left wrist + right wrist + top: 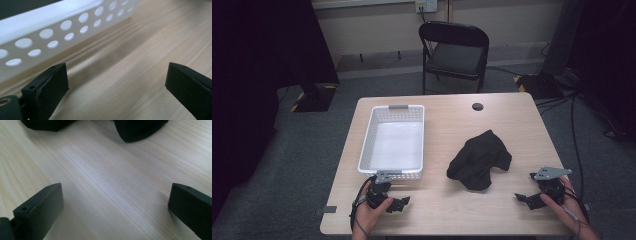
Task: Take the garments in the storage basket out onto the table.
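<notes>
At the near edge of the desk (447,215), two hand-held claws rest low over the wood, both spread wide with nothing between their jaws. On the person's left, the left claw (398,204) sits just in front of the short near wall of a white perforated basket (368,137); in the left gripper view the left claw (117,82) shows bare light wood between its black jaws, and the basket wall (50,32), dotted with round holes, runs close past the jaw on the left of that view. On the person's right, the right claw (526,197) points toward the middle of the desk. In the right gripper view the right claw (116,205) also shows bare wood between its jaws, and the dark edges of a crumpled black cloth (140,128) lie ahead of it, apart from the jaws. Seen from above, the black cloth (479,160) lies bunched on the desk between the basket and the right claw, nearer the right. Beyond the far edge of the desk stands a black folding chair (454,52) on grey carpet.
</notes>
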A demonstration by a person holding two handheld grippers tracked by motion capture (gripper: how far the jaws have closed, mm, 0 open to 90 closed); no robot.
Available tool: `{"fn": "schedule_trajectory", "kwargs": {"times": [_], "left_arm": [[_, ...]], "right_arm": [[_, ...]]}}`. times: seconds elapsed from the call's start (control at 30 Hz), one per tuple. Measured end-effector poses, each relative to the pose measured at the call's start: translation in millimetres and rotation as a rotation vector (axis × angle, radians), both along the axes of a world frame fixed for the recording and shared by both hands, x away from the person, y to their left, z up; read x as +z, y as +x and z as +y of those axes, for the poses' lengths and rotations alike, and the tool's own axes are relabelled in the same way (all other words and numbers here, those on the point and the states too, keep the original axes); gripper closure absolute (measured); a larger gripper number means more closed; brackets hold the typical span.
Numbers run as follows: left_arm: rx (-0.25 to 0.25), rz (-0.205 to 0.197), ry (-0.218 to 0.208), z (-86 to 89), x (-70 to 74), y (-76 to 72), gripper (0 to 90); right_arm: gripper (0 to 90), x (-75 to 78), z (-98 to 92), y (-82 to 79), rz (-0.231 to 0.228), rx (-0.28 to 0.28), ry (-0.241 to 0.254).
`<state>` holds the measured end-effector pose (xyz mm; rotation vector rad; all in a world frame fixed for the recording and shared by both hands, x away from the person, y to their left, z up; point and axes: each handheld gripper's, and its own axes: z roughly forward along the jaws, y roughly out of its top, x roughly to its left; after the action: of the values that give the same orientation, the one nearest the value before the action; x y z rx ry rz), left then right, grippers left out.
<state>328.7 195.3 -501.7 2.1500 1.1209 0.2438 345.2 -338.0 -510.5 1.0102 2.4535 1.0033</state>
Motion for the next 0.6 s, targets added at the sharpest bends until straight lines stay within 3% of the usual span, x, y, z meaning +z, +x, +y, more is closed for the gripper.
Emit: {"fn": "schedule_trajectory", "kwargs": {"times": [0.6], "left_arm": [[0.036,-0.04,0.045,14.8,-4.5,-2.2,4.3]], "right_arm": [[0.0,0.0,0.0,0.0,0.0,0.0,0.0]]}}
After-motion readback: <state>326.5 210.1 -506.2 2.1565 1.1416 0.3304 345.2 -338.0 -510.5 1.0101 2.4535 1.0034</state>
